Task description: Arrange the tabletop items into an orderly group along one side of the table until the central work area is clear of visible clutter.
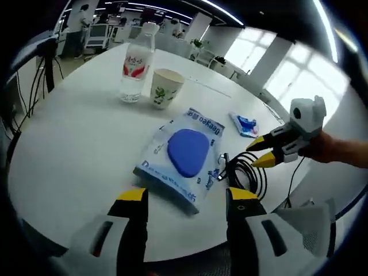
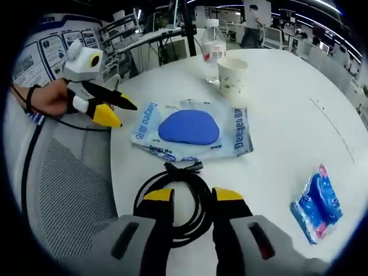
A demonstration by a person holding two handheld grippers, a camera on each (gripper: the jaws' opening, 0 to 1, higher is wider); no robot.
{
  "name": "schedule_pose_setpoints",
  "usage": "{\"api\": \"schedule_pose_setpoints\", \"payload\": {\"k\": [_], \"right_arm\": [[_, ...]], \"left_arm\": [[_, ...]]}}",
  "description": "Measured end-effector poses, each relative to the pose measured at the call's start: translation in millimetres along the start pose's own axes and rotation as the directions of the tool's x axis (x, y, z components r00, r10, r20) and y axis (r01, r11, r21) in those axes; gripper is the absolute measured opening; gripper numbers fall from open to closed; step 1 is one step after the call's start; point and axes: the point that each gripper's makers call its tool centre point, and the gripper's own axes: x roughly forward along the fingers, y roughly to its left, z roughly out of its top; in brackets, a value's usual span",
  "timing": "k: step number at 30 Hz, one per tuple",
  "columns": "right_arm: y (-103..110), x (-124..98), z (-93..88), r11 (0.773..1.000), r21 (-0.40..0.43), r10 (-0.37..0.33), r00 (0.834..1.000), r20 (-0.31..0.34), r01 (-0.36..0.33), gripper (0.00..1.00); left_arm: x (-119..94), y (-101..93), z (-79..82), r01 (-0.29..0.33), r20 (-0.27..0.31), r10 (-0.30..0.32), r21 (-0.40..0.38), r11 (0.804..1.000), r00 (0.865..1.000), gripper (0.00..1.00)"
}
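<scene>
Left gripper point(image 1: 185, 202): bottom centre of the left gripper view, yellow-tipped jaws spread apart, nothing between them, near corner of the pouch just above; also seen at upper left of the right gripper view point(image 2: 115, 112), held in a hand point(image 2: 49, 96).
Right gripper point(image 2: 194, 195): bottom centre of the right gripper view, jaws parted and empty, over the cable coil; seen at right of the left gripper view point(image 1: 261, 152).
Mouse pouch point(image 1: 183, 158): clear packet with blue print and a blue oval mouse inside, lying flat at frame centre.
Black cable point(image 2: 183, 198): coiled, tied at the top, just below the pouch near the table edge.
Blue sachet point(image 2: 318, 207): small, lower right of the right gripper view, well apart from the pouch.
Paper cup point(image 1: 165, 88): upright, leaf print, upper centre, just beside the bottle.
Water bottle point(image 1: 135, 68): clear, red label, upright, left of the cup.
Table point(image 1: 75, 144): white, round.
Mesh chair point(image 2: 63, 190): grey, lower left, at the table edge.
</scene>
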Motion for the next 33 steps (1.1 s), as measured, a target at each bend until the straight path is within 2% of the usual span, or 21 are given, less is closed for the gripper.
{"api": "schedule_pose_setpoints", "payload": {"k": [5, 9, 18, 21, 27, 30, 33], "right_arm": [[-21.8, 8.2, 13.2, 0.999, -0.034, -0.04, 0.999, -0.033, 0.039, 0.23], [-30.0, 12.6, 22.0, 0.997, -0.054, -0.053, 0.998, -0.039, 0.05, 0.23], [-52.4, 29.4, 44.0, 0.995, -0.062, -0.085, 0.995, -0.05, 0.082, 0.24], [-58.9, 33.8, 49.2, 0.994, -0.064, -0.097, 0.994, -0.054, 0.094, 0.25], [-68.4, 44.0, 52.8, 0.993, -0.067, -0.102, 0.991, -0.082, 0.097, 0.26], [-76.8, 53.2, 49.9, 0.992, -0.065, -0.113, 0.987, -0.111, 0.106, 0.31], [-78.4, 61.0, 48.2, 0.995, -0.023, -0.101, 0.987, -0.122, 0.099, 0.31]], "left_arm": [[-3.1, 8.5, 0.0, 0.005, 0.013, -0.005, -0.032, 0.999, 1.0, 0.54], [-4.6, 13.3, 1.0, 0.001, 0.021, 0.0, -0.052, 0.999, 1.0, 0.54], [4.3, 10.7, 0.0, 0.025, -0.002, -0.025, -0.02, 0.999, 1.0, 0.54], [3.3, 15.4, 2.9, 0.027, 0.007, -0.026, -0.034, 0.999, 1.0, 0.54], [8.5, 21.0, 4.2, 0.022, 0.005, -0.022, -0.051, 0.998, 1.0, 0.54], [12.1, 21.9, 7.0, 0.029, 0.012, -0.028, -0.077, 0.997, 1.0, 0.53], [17.3, 16.8, 6.2, 0.046, 0.0, -0.046, -0.065, 0.997, 0.999, 0.53]]}}
